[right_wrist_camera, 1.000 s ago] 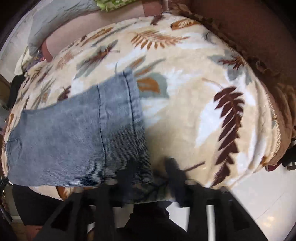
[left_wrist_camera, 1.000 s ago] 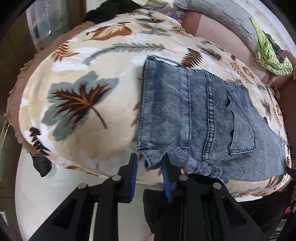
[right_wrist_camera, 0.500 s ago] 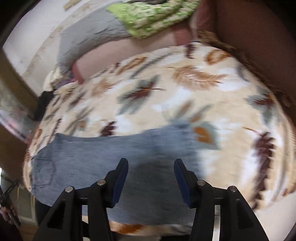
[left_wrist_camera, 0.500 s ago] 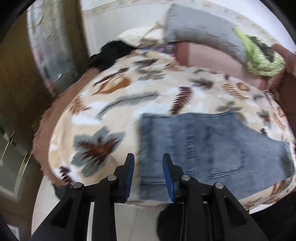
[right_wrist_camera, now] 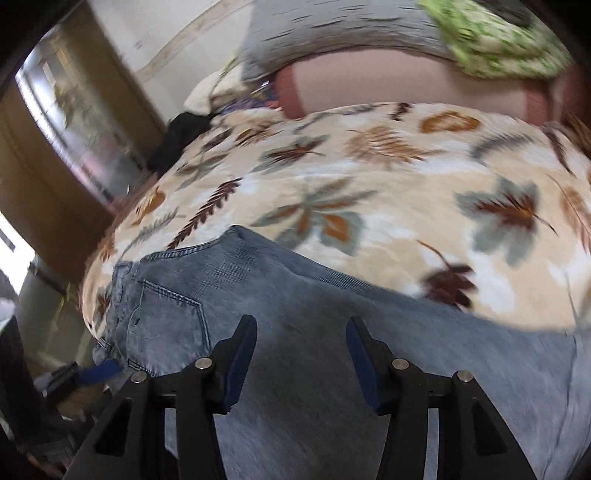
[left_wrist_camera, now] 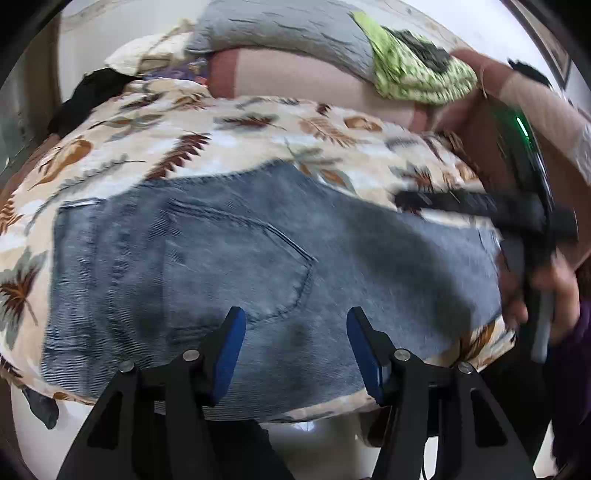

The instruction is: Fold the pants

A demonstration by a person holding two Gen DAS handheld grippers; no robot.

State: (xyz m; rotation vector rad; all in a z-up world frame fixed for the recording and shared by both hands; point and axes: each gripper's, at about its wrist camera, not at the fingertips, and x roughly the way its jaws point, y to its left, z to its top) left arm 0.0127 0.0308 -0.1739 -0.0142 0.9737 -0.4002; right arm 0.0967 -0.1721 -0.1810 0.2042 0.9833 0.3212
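The pants [left_wrist_camera: 258, 258], faded blue denim, lie flat in a folded strip along the near edge of the bed, on a cream blanket [left_wrist_camera: 229, 147] printed with brown and grey leaves. In the left wrist view the back pocket faces up at the middle of the strip, and the waistband end lies toward the bed's left corner. The left gripper [left_wrist_camera: 295, 347] hangs above the near edge of the denim; its jaws are opening, the blue pads stand well apart, and nothing is between them; the cloth lies beneath and beyond the fingertips, not pinched. The right gripper [right_wrist_camera: 301, 350] is likewise parted and empty, poised over the leg portion of the pants, with the pocket off to the left of its fingers. In the left wrist view the right gripper's black body shows blurred at the strip's right end, held in a hand [left_wrist_camera: 554, 295]. Whether either set of fingers touches the fabric cannot be told. At the far edge of the bed lie a grey pillow [left_wrist_camera: 288, 33], a pinkish bolster [left_wrist_camera: 314, 88] and a green patterned cloth [left_wrist_camera: 417, 74].
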